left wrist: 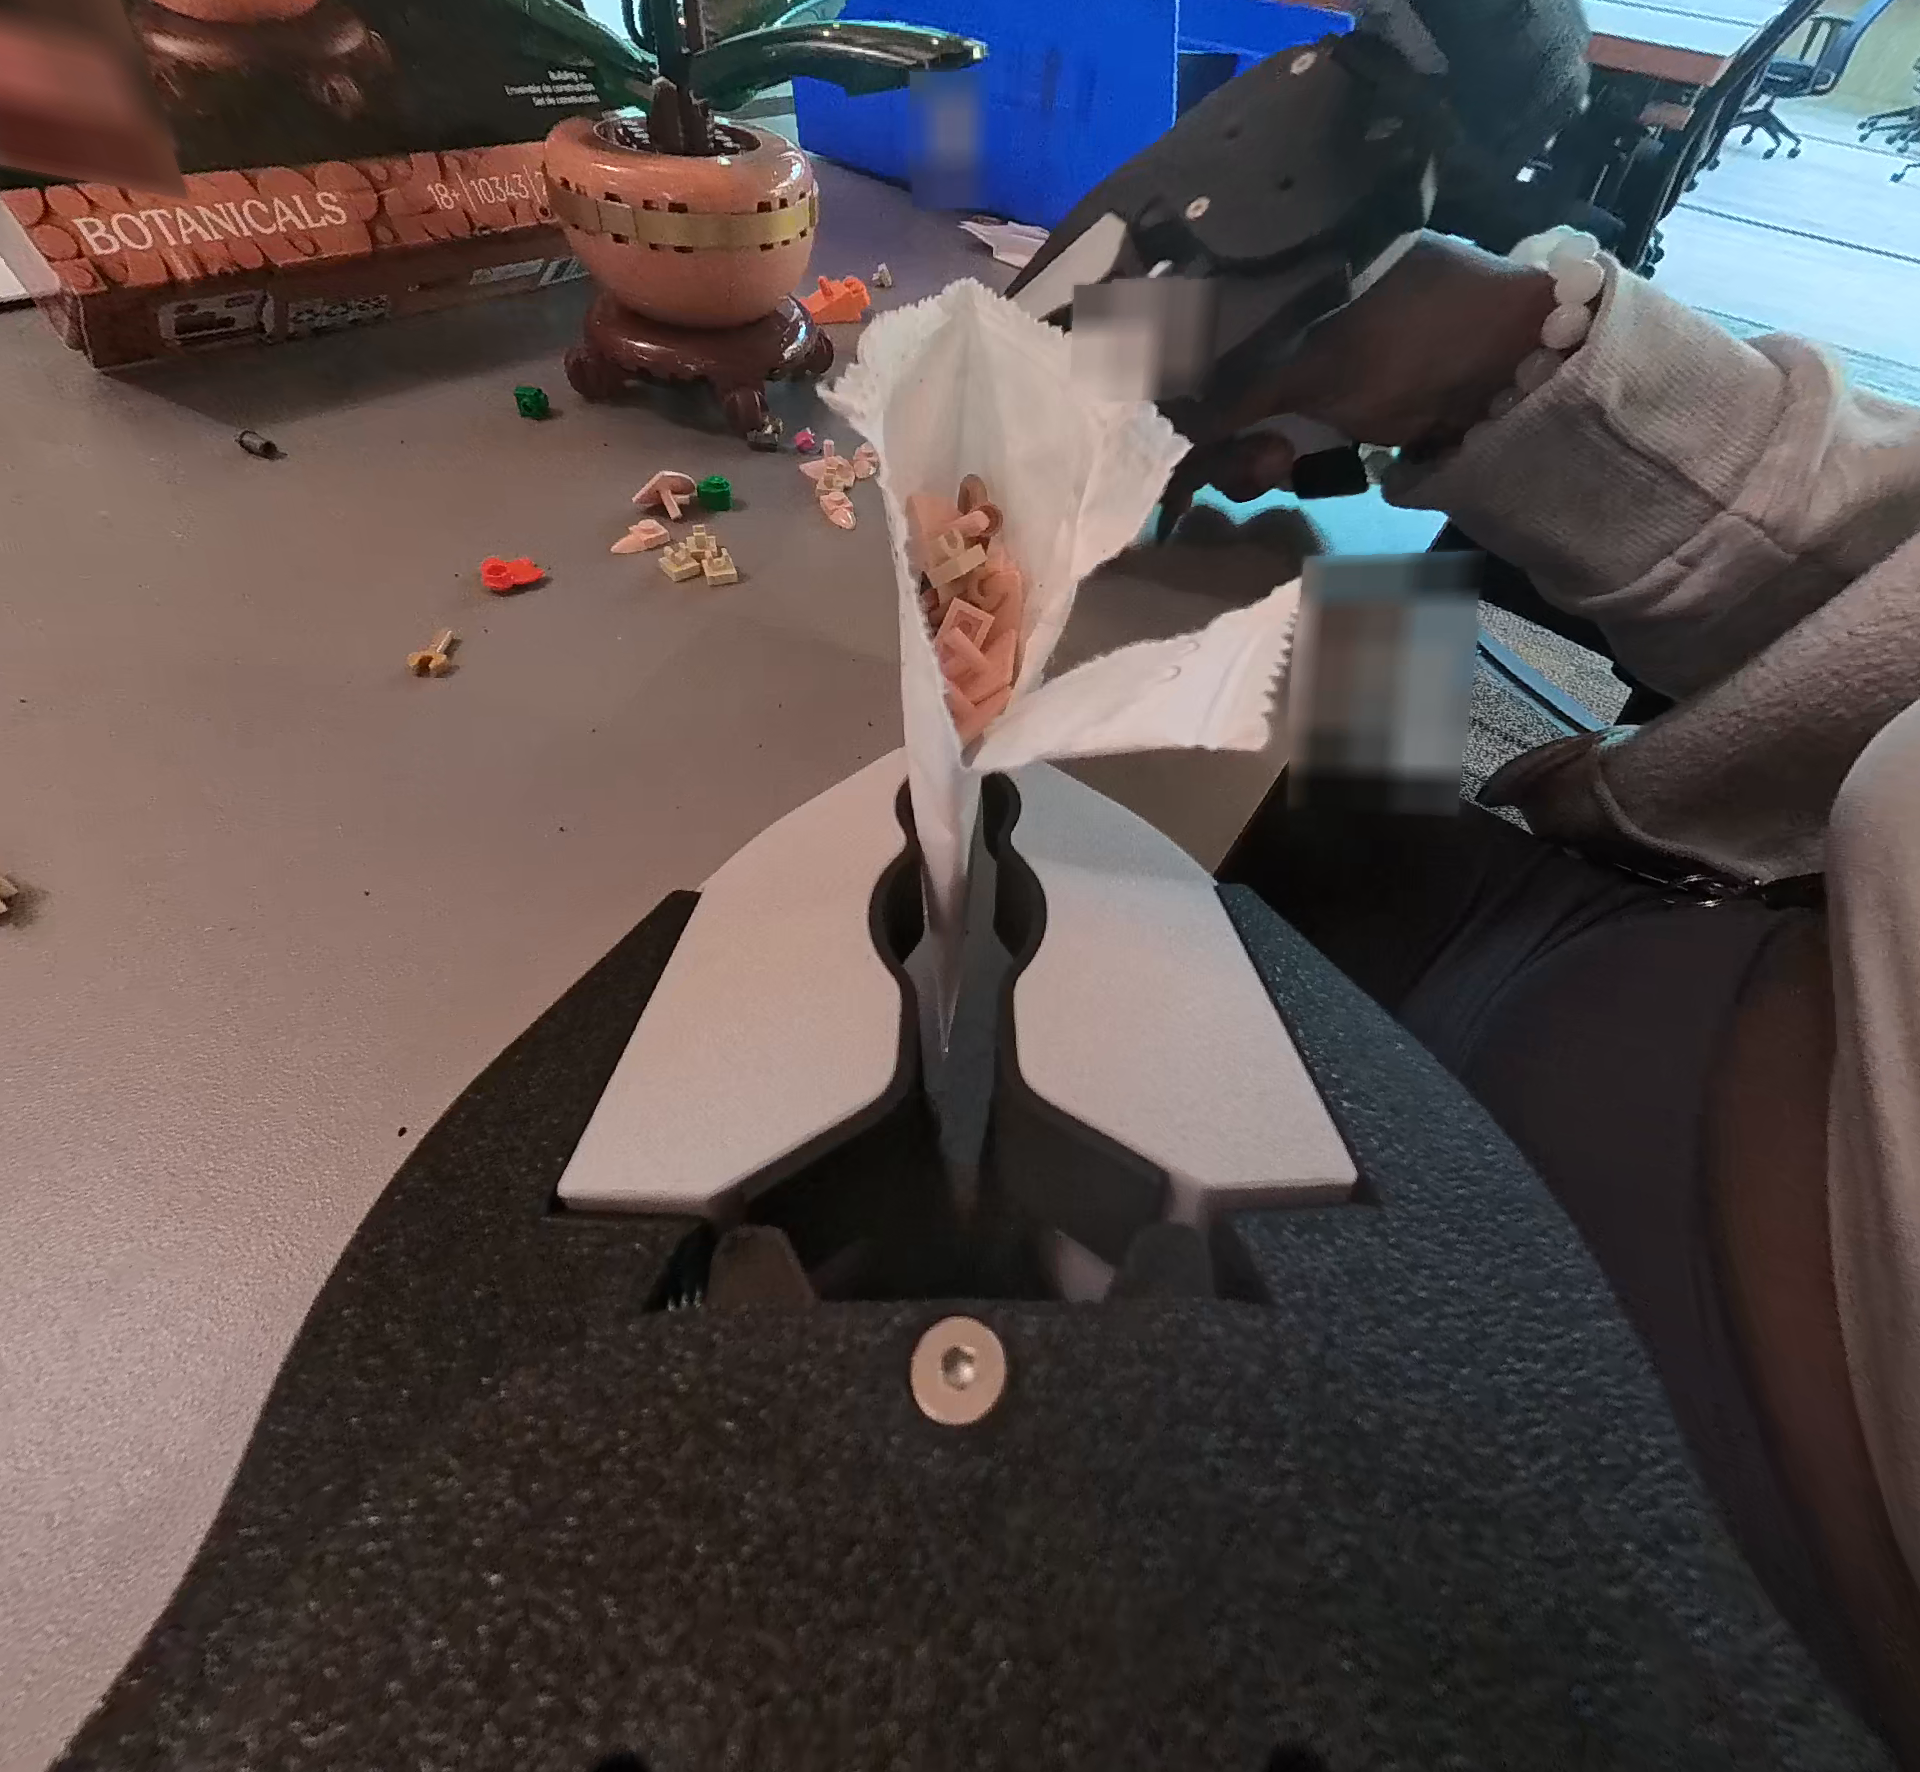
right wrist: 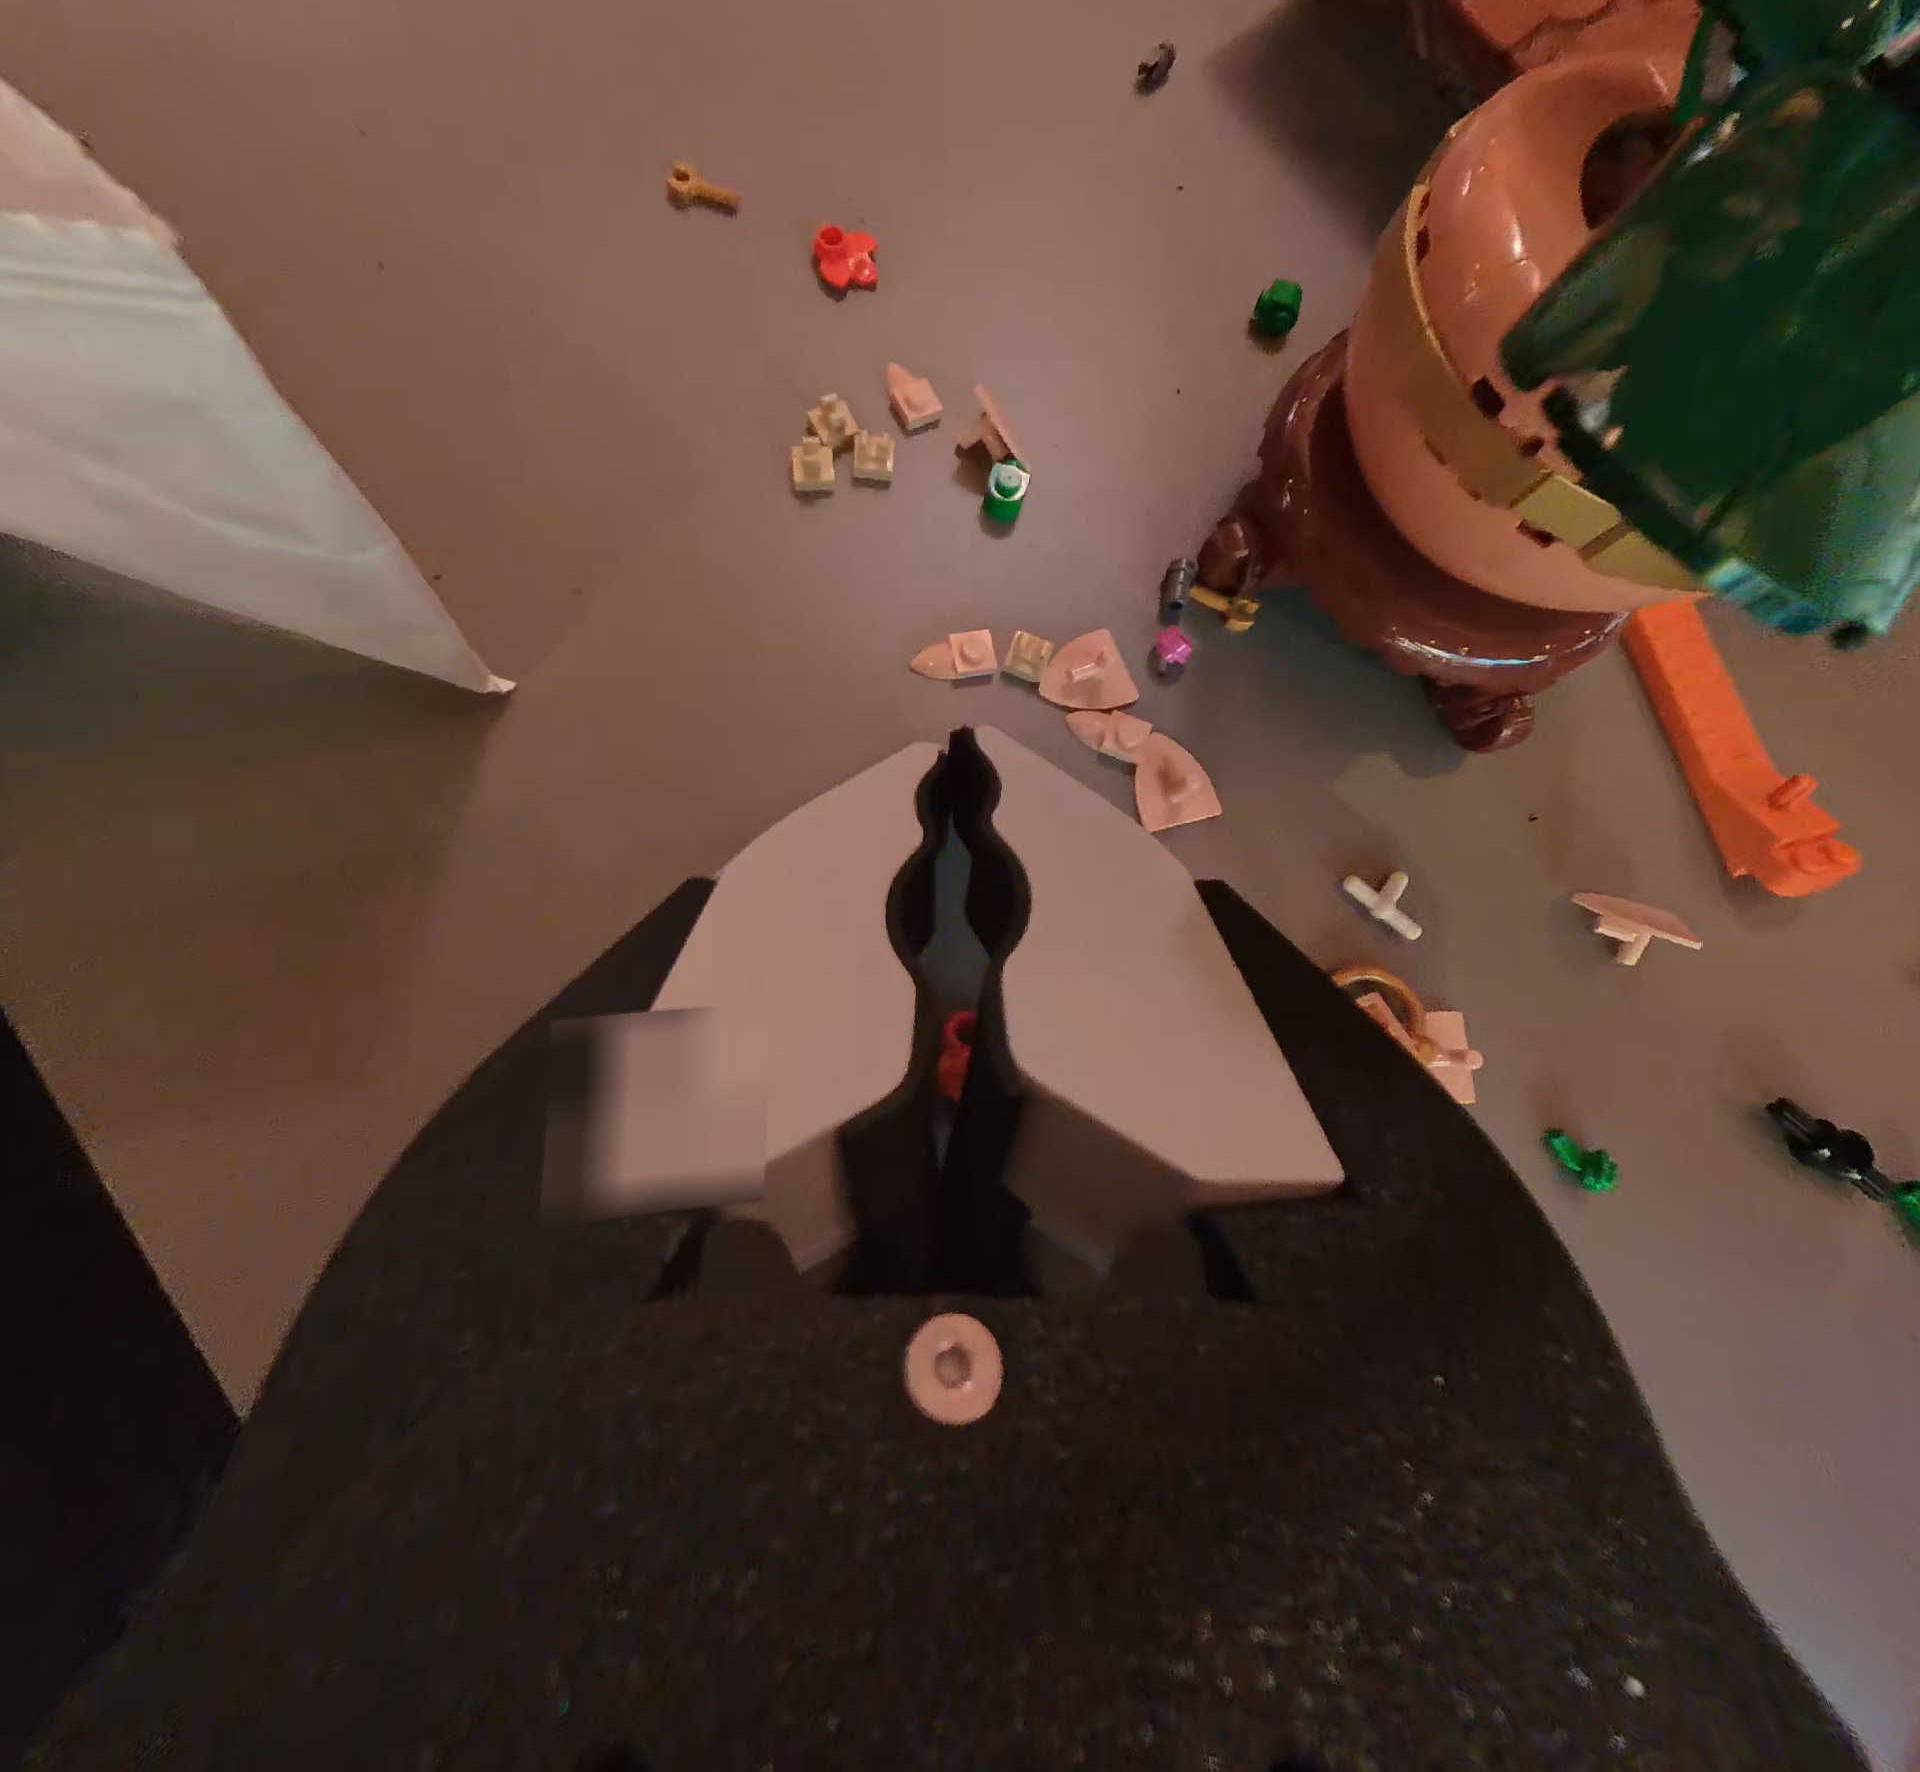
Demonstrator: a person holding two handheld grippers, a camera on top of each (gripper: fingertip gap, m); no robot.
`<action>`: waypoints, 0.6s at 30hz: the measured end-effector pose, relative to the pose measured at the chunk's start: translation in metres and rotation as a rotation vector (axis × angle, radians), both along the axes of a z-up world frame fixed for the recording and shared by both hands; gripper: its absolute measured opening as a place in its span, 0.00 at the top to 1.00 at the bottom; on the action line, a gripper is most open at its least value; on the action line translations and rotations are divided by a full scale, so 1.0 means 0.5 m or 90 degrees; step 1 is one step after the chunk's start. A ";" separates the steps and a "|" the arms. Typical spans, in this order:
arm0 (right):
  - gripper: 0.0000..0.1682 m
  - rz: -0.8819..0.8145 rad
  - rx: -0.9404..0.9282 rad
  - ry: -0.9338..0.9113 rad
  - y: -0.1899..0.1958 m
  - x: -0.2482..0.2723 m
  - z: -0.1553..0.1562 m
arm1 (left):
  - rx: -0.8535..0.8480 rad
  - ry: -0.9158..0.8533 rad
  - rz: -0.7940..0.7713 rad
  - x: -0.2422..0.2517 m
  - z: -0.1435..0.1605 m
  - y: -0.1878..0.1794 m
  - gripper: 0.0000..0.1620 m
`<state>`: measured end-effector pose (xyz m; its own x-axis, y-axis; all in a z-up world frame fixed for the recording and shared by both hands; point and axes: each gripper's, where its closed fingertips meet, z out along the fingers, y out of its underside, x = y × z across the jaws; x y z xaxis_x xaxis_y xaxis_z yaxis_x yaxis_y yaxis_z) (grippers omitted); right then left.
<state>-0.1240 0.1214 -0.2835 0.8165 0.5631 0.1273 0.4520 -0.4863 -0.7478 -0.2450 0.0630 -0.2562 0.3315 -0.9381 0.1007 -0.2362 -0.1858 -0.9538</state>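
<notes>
My left gripper (left wrist: 956,787) is shut on the lower corner of a white paper bag (left wrist: 997,434) and holds it upright above the grey table (left wrist: 312,787). The bag's mouth gapes open, with several pink and tan bricks (left wrist: 971,621) inside. My right gripper (left wrist: 1029,288), held by a hand, hovers with its tips at the bag's top edge. In the right wrist view, the right gripper (right wrist: 964,740) is shut, with a small red piece (right wrist: 956,1047) pinched deep between its fingers. The bag (right wrist: 156,475) lies to its left.
A brick-built pink flower pot with green leaves (left wrist: 681,216) (right wrist: 1475,434) stands before its box (left wrist: 260,236). Several loose small pieces (left wrist: 696,559) (right wrist: 1081,673) are scattered on the table. An orange tool (right wrist: 1725,756) lies by the pot. A blue bin (left wrist: 1039,91) stands behind. My right fingertips sit around 15 centimeters from my left ones.
</notes>
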 end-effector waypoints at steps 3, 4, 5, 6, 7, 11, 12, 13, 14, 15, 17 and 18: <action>0.97 0.027 0.056 0.075 -0.009 -0.004 0.040 | 0.001 0.001 0.000 0.000 0.000 0.000 0.95; 0.97 0.044 0.086 0.113 -0.015 -0.004 0.061 | 0.000 0.001 -0.001 0.000 0.000 -0.001 0.95; 0.93 0.072 0.115 0.157 -0.026 -0.006 0.083 | 0.000 0.001 -0.001 0.000 0.000 -0.001 0.95; 0.86 0.104 0.147 0.208 -0.039 -0.007 0.110 | 0.000 0.001 -0.002 0.001 -0.001 -0.001 0.95; 0.85 0.115 0.188 0.260 -0.049 0.001 0.141 | -0.001 0.001 -0.002 0.001 -0.001 0.000 0.95; 0.73 0.104 0.381 0.395 -0.100 0.072 0.276 | -0.001 0.001 -0.002 0.001 -0.001 0.000 0.95; 0.59 0.094 0.405 0.414 -0.112 0.090 0.300 | -0.001 0.001 -0.002 0.001 -0.001 0.000 0.95; 0.51 0.089 0.417 0.432 -0.122 0.104 0.318 | -0.001 0.002 -0.002 0.002 -0.001 0.000 0.95; 0.44 0.084 0.417 0.439 -0.127 0.115 0.329 | 0.000 0.003 -0.002 0.002 -0.002 0.000 0.95; 0.37 0.080 0.405 0.435 -0.130 0.124 0.329 | 0.000 0.004 -0.002 0.003 -0.002 0.000 0.95; 0.22 0.052 0.365 0.341 -0.115 0.146 0.290 | 0.002 0.005 -0.001 0.003 -0.002 0.000 0.95; 0.15 0.031 0.340 0.253 -0.102 0.161 0.254 | 0.003 0.006 0.000 0.003 -0.002 0.000 0.95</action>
<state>-0.0436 0.0705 -0.1567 0.8343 0.5434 0.0932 0.1038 0.0113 -0.9945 -0.2436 0.0631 -0.2572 0.3319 -0.9387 0.0937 -0.2448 -0.1817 -0.9524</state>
